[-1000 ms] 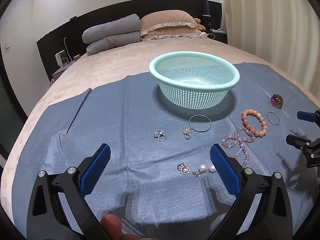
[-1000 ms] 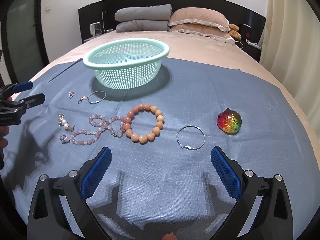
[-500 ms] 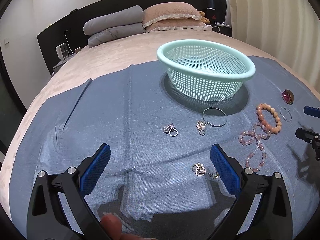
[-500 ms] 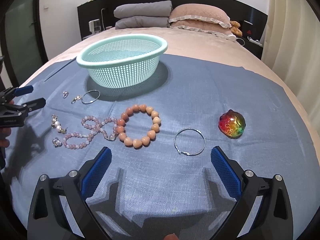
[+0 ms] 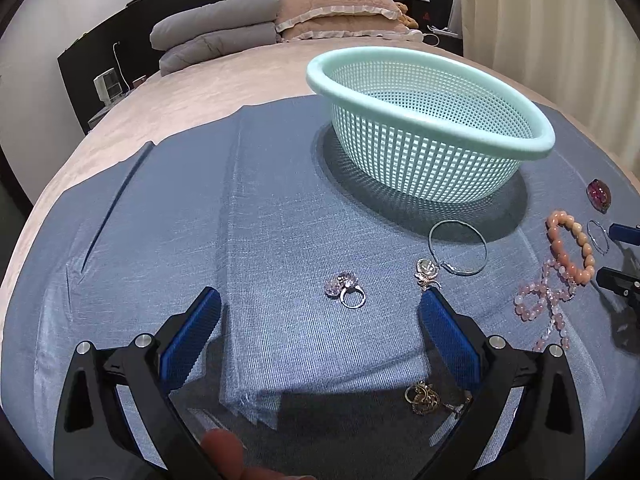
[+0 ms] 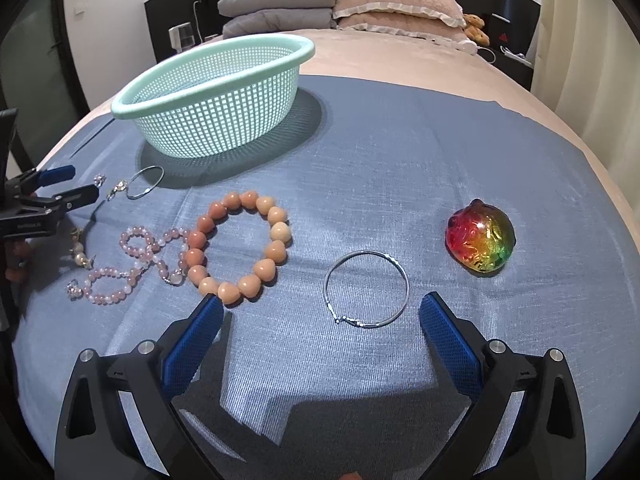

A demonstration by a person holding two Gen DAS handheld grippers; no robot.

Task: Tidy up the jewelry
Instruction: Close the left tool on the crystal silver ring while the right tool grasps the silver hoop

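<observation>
Jewelry lies on a blue cloth [image 5: 280, 220] before a mint green mesh basket [image 5: 432, 132], also in the right wrist view [image 6: 212, 96]. My left gripper [image 5: 320, 300] is open and empty, low over the cloth, with a stone ring [image 5: 346, 290] just ahead between its fingers. A silver hoop with a charm [image 5: 460, 252] lies to its right. My right gripper [image 6: 320, 308] is open and empty, with a silver hoop [image 6: 366, 288] between its fingers. An orange bead bracelet [image 6: 240, 248], a pink bead string [image 6: 136, 260] and a rainbow charm [image 6: 480, 240] lie around it.
The cloth covers a beige bed [image 5: 220, 80] with grey and tan pillows [image 5: 280, 20] at the headboard. A gold earring [image 5: 422, 396] lies under my left gripper's right finger. A curtain [image 5: 560, 40] hangs at the right.
My left gripper has moved forward and down toward the ring, the basket now closer. My right gripper has moved forward and down toward the silver hoop. Both stay open.
</observation>
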